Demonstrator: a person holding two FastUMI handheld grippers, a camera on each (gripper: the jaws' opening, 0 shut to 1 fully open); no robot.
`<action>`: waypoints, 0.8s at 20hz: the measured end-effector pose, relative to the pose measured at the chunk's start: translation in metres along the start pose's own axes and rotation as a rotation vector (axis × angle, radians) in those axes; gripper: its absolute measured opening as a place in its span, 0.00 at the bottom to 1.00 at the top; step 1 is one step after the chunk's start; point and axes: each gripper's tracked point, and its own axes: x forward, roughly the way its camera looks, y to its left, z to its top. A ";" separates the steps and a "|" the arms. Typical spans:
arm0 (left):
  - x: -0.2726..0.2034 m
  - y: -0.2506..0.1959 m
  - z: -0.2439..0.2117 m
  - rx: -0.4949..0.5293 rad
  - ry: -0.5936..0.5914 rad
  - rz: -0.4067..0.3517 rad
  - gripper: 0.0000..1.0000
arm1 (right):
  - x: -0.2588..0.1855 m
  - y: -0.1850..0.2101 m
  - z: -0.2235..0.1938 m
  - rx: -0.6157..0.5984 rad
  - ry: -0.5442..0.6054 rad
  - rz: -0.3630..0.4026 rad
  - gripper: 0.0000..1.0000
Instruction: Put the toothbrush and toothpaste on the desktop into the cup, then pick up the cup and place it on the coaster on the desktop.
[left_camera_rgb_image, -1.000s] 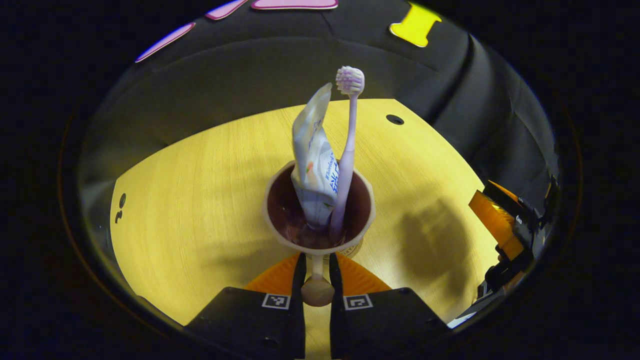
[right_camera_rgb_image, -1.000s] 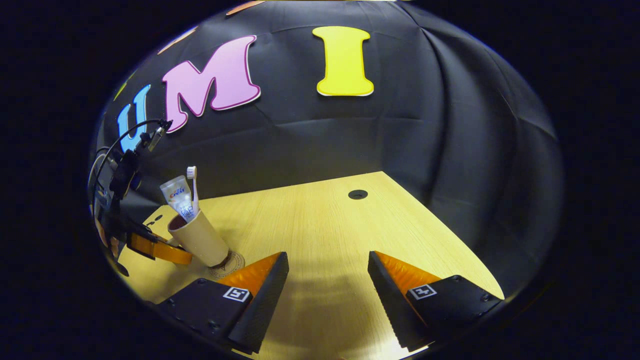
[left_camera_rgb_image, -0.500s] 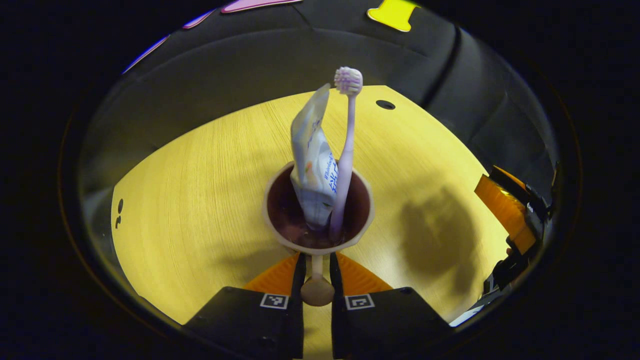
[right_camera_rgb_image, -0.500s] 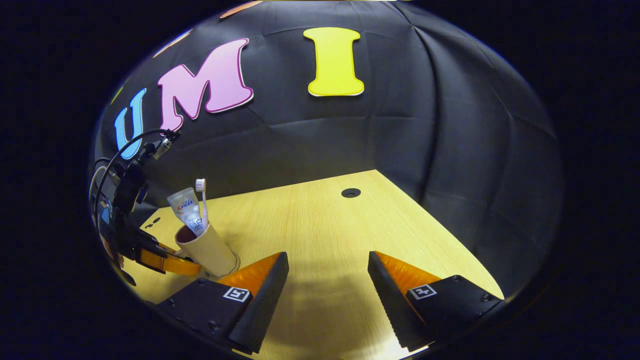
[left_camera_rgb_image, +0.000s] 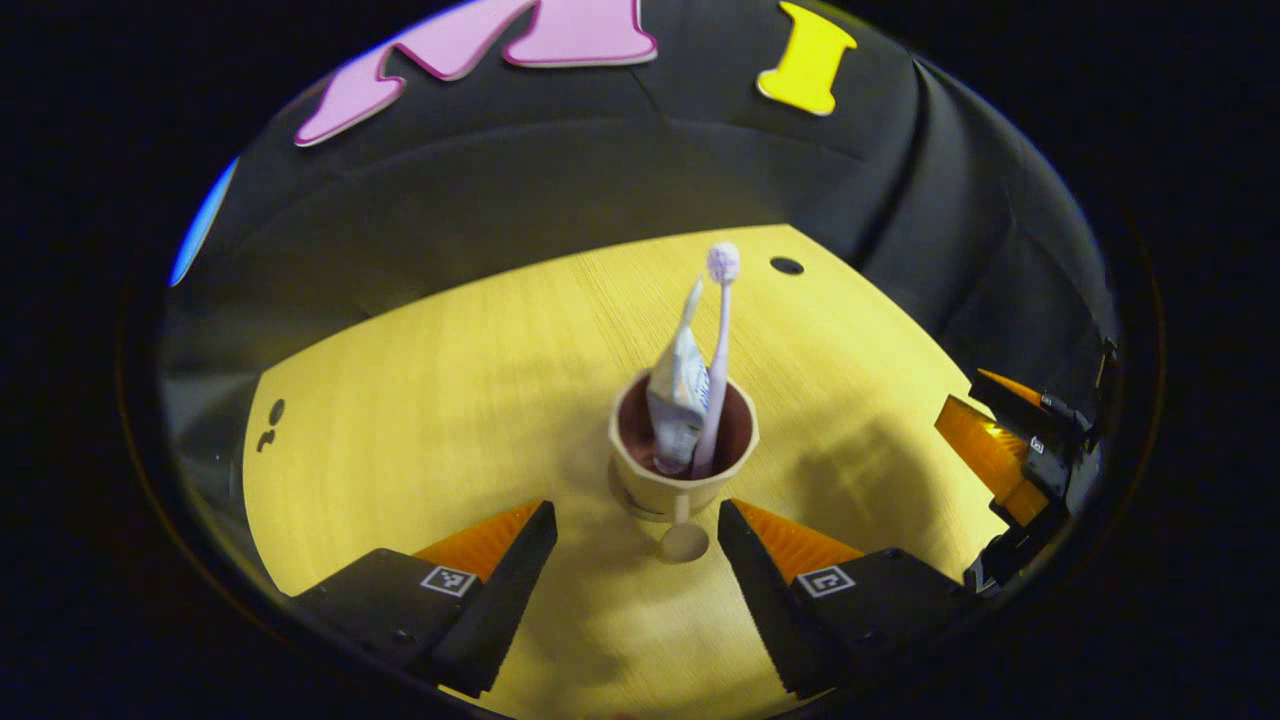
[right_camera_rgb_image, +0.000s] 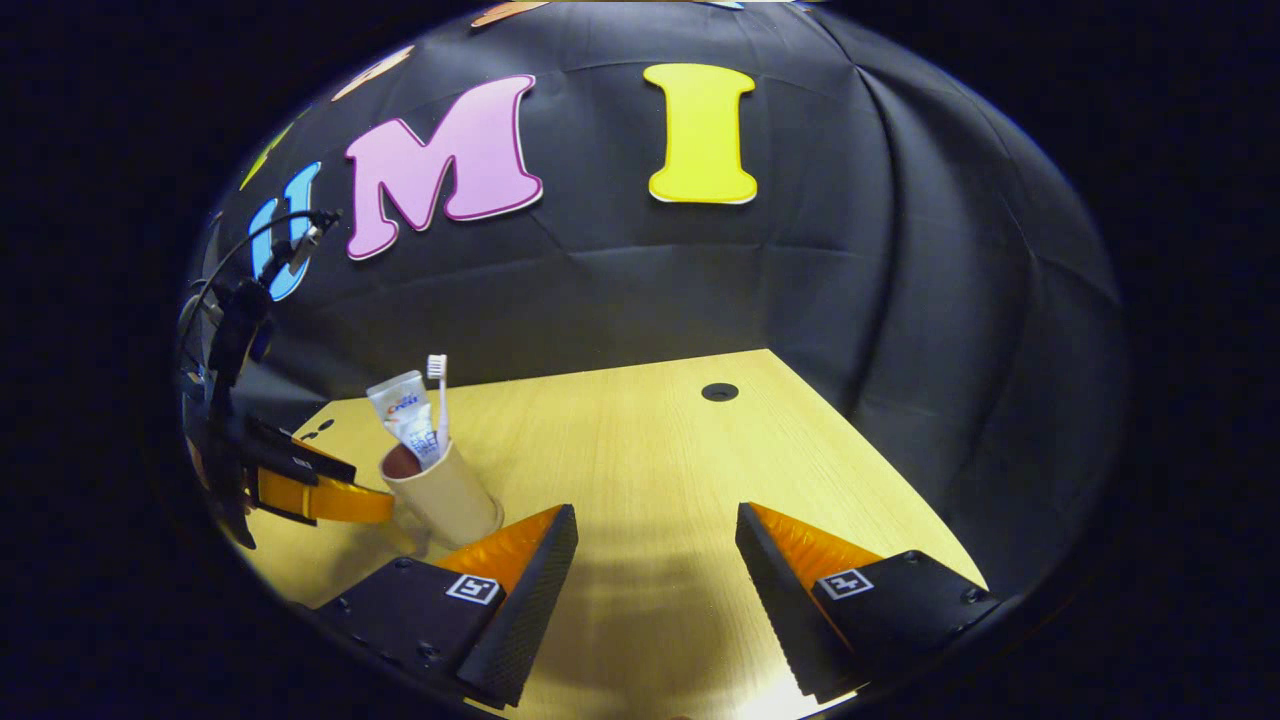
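Observation:
The beige cup (left_camera_rgb_image: 683, 470) stands upright on the yellow desk, with a thin edge of the round coaster (left_camera_rgb_image: 618, 494) showing under its base. Inside it lean the white toothpaste tube (left_camera_rgb_image: 680, 385) and the pale toothbrush (left_camera_rgb_image: 718, 350), bristles up. My left gripper (left_camera_rgb_image: 635, 512) is open, one finger on each side of the cup's knobbed handle (left_camera_rgb_image: 684, 541) and touching nothing. In the right gripper view the cup (right_camera_rgb_image: 447, 495) sits at the left with the left gripper (right_camera_rgb_image: 320, 497) beside it. My right gripper (right_camera_rgb_image: 655, 545) hangs open over bare desk.
The wooden desk (right_camera_rgb_image: 640, 450) runs back to the black cloth wall. A round cable hole (right_camera_rgb_image: 719, 391) lies near its far edge, and small holes (left_camera_rgb_image: 270, 425) sit at the left. The right gripper (left_camera_rgb_image: 1010, 460) shows at the right edge of the left gripper view.
My left gripper has opened, let go of the cup's handle and drawn back. The cup now stands by itself on the desk. The right gripper has barely moved.

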 end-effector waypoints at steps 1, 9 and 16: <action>-0.004 0.001 0.003 -0.014 -0.045 0.012 0.99 | -0.006 0.006 0.006 -0.007 -0.002 0.011 0.98; -0.066 0.010 0.014 -0.109 -0.447 0.103 1.00 | -0.079 0.063 0.072 -0.090 -0.065 0.081 0.98; -0.075 0.009 -0.010 -0.135 -0.685 0.220 1.00 | -0.170 0.129 0.100 -0.122 -0.137 0.172 0.99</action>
